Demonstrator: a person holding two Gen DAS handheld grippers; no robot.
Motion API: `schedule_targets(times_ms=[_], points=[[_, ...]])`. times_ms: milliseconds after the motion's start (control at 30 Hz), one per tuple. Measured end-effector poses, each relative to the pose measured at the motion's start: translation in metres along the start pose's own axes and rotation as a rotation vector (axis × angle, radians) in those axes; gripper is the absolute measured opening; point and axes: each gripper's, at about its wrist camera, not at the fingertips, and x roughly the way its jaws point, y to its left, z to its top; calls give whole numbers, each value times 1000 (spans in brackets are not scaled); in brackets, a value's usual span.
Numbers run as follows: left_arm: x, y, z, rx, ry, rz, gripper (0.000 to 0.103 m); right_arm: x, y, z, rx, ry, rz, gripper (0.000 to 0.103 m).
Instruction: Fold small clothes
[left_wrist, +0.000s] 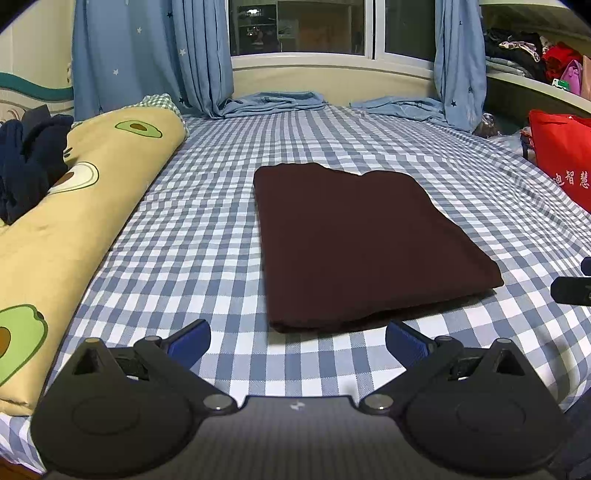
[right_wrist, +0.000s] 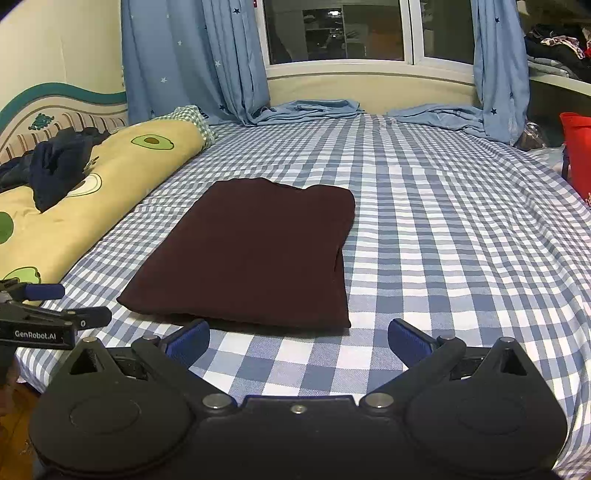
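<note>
A dark maroon garment (left_wrist: 365, 240) lies folded into a flat rectangle on the blue checked bed sheet (left_wrist: 207, 229); it also shows in the right wrist view (right_wrist: 255, 251). My left gripper (left_wrist: 297, 341) is open and empty, just short of the garment's near edge. My right gripper (right_wrist: 298, 341) is open and empty, near the garment's near right corner. The left gripper (right_wrist: 70, 304) also shows at the left edge of the right wrist view, and the right gripper's fingertips (left_wrist: 570, 290) at the right edge of the left wrist view.
A rolled yellow avocado-print quilt (left_wrist: 74, 221) lies along the left, with dark blue clothes (left_wrist: 29, 162) on it. Blue curtains (left_wrist: 155, 55) hang at the far window. A red bag (left_wrist: 565, 158) stands at the right. The bed's near edge and wooden floor (right_wrist: 14, 402) are close.
</note>
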Motion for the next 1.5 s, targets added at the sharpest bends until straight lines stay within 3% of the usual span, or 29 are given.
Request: schedule_targets(times_ms=[567,833,1500], points=[[4,-3,-4,35,18,-42,102,-6,-4,8,39,-14,36,102],[2,-5,-7,106,12,-31,102,-10,-2,13,53,-28,36,102],[2,11,-6,76,27,11,102,-11,1,15,61,-42,52,102]])
